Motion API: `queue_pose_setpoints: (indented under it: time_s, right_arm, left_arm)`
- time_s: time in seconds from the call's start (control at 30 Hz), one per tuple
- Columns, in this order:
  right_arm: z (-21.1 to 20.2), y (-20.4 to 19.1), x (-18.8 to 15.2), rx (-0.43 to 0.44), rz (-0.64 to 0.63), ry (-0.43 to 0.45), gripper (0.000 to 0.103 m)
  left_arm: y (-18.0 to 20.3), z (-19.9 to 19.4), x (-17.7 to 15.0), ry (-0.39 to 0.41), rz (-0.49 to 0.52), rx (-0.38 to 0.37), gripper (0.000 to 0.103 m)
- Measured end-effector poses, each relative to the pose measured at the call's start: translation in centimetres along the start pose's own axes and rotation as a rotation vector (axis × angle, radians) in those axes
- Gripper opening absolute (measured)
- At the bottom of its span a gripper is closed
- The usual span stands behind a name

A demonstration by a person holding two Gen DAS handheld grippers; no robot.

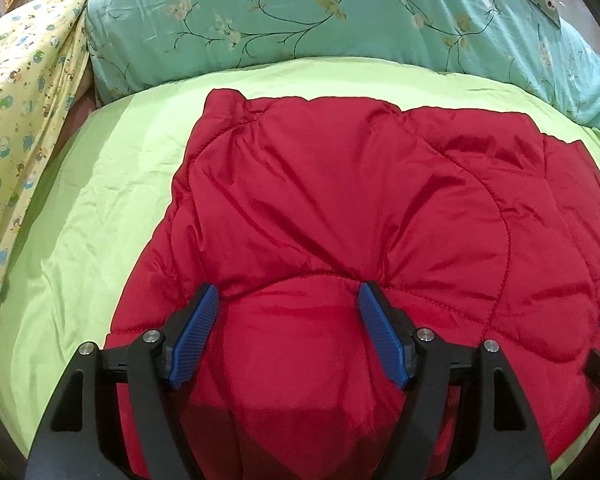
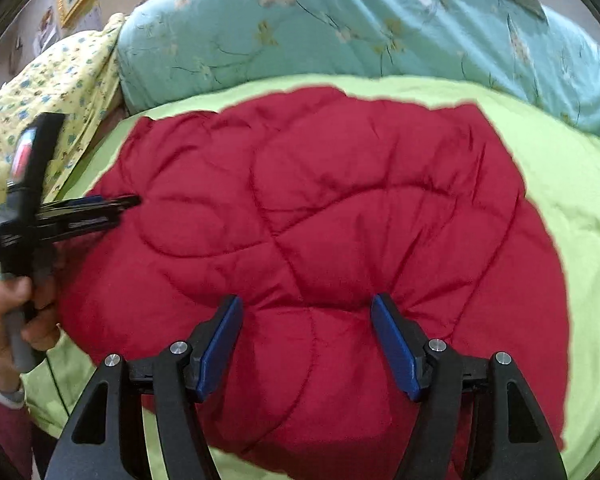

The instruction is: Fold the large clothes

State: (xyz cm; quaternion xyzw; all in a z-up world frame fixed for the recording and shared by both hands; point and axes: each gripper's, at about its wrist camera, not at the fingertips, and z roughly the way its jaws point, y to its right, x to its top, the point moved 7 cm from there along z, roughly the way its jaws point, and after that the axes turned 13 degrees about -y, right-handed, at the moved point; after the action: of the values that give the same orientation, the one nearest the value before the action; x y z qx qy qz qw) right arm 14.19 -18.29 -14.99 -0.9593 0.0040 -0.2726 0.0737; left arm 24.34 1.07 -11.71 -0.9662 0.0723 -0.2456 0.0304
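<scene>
Lying folded on the lime-green bed sheet [image 1: 80, 240], the red quilted jacket [image 1: 340, 208] occupies the centre of both wrist views. Its padded surface is puffy, with curved stitch lines and shallow creases. The far edge of the jacket lies near the teal floral quilt [image 1: 300, 12], which is bundled along the back of the bed. A yellow printed cloth [image 1: 16, 120] hangs at the left side of the bed, apart from the jacket.

Left gripper [image 1: 288, 300]: the jaws stand wide apart. The blue pads [image 1: 194, 336] flank a raised bulge of red fabric at the near edge of the jacket. The pad tips rest at the fabric surface, but no pinch of cloth is visible between them; the pads do not press together on anything.

Right gripper [image 2: 306, 312]: the jaws also stand wide apart, over the near part of the jacket. A mound of red padding rises between the two blue pads [image 2: 220, 348], and the pads do not close on it. This view is slightly blurred.

In the right wrist view, the left gripper appears at the left edge of the jacket, held by the person's hand [image 2: 8, 312] on its grey handle. A dark red sleeve [image 2: 4, 432] covers the wrist.
</scene>
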Motion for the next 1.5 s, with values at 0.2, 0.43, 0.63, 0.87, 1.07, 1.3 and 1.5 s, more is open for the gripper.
queue_pose_setpoints:
  time_s: [0.2, 0.43, 0.63, 0.87, 1.07, 1.3, 1.5]
  right_arm:
    - [0.2, 0.1, -0.2, 0.012, 0.009, 0.008, 0.069]
    - [-0.6, 0.1, -0.5, 0.009, 0.028, 0.024, 0.069]
    - [-3.9, 0.3, -1.4, -0.023, 0.039, 0.098, 0.069]
    - [-1.1, 1.4, -2.2, -0.053, 0.039, 0.035, 0.069]
    - [-1.0, 1.4, -2.3, -0.043, 0.038, 0.038, 0.069]
    - [-0.8, 1.3, -2.2, -0.046, 0.031, 0.043, 0.070]
    - [-3.1, 0.6, -2.4, -0.066, 0.050, 0.086, 0.069]
  left_arm:
    - [-0.7, -3.2, -2.5, 0.009, -0.029, -0.062, 0.073]
    - [0.2, -6.0, -6.8, -0.006, -0.013, -0.138, 0.073]
    - [0.8, -4.4, -7.2, -0.031, 0.005, -0.078, 0.077]
    - [1.1, -3.4, -7.7, -0.022, 0.016, -0.049, 0.084]
    - [1.1, -2.9, -7.9, -0.018, 0.008, -0.053, 0.087]
    - [1.1, -2.8, -8.0, -0.009, 0.010, -0.040, 0.088]
    - [1.0, -2.9, -8.0, -0.014, 0.008, -0.040, 0.088]
